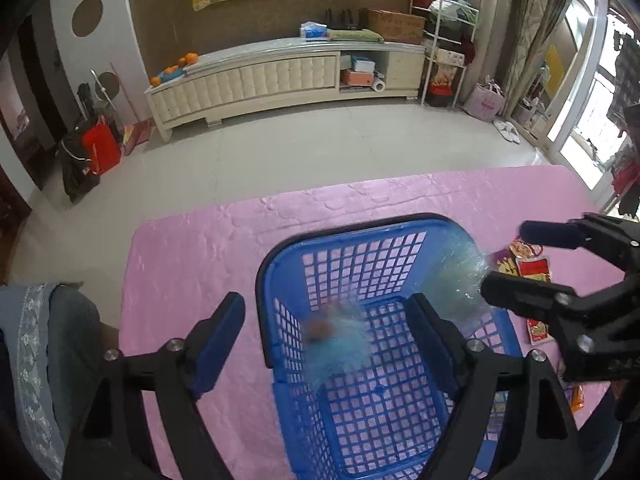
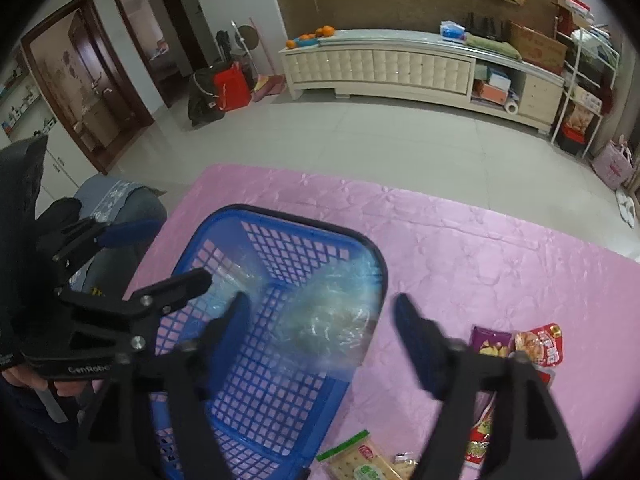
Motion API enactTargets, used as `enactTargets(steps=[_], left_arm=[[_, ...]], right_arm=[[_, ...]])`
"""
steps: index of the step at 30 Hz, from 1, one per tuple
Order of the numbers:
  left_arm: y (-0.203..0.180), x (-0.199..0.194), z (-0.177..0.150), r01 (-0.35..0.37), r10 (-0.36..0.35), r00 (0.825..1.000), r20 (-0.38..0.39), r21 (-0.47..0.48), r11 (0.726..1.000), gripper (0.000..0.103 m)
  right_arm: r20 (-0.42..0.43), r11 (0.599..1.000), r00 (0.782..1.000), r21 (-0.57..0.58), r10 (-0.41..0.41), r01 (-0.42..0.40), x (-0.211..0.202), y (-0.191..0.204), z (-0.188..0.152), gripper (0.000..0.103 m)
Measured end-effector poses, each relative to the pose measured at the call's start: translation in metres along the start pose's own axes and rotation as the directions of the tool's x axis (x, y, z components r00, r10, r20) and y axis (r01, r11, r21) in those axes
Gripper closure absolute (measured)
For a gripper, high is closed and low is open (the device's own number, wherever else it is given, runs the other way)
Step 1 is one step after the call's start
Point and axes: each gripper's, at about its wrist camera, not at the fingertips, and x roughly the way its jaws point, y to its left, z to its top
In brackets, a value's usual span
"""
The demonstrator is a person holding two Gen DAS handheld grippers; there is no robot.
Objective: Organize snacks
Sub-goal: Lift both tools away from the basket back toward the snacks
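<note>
- Clear-blue snack bag [image 2: 332, 312], blurred, is seen over the blue basket [image 1: 280, 276]; whether it touches the mesh cannot be told. A second blurred bag [image 1: 340, 336] is seen low inside.
- Right tongs [image 2: 320, 316] are spread apart, with nothing clamped and the bag between the tips; left tongs [image 1: 328, 332] are likewise apart and empty, straddling the basket's near wall.
- Remaining snack packets [image 2: 536, 348] lie on the pink counter [image 2: 460, 248], right of the basket and just beside the right fingertip [image 2: 412, 320]; their long axes cannot be judged.
- Right tongs are judged nearer to them; a short swing rightward would be needed next.
</note>
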Motion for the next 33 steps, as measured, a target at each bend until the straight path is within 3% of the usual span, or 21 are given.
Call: enactTargets(steps=[4, 14, 33], left_arm=[[0.006, -0.006, -0.004, 0.020, -0.020, 1.000, -0.004, -0.022, 1.000, 0.022], [-0.003, -0.047, -0.023, 0.032, -0.031, 0.999, 0.033, -0.032, 0.999, 0.022], [-0.076, -0.130, -0.065, 0.056, -0.060, 0.993, 0.104, 0.039, 0.998, 0.022]], right_arm=[[0.043, 1.000, 0.999, 0.018, -0.025, 0.024, -0.013, -0.004, -0.002, 0.011], [0.046, 0.998, 0.998, 0.041, -0.040, 0.038, -0.047, -0.005, -0.017, 0.011], [0.119, 0.992, 0.989, 0.104, -0.085, 0.072, -0.135, -0.019, -0.081, 0.011]])
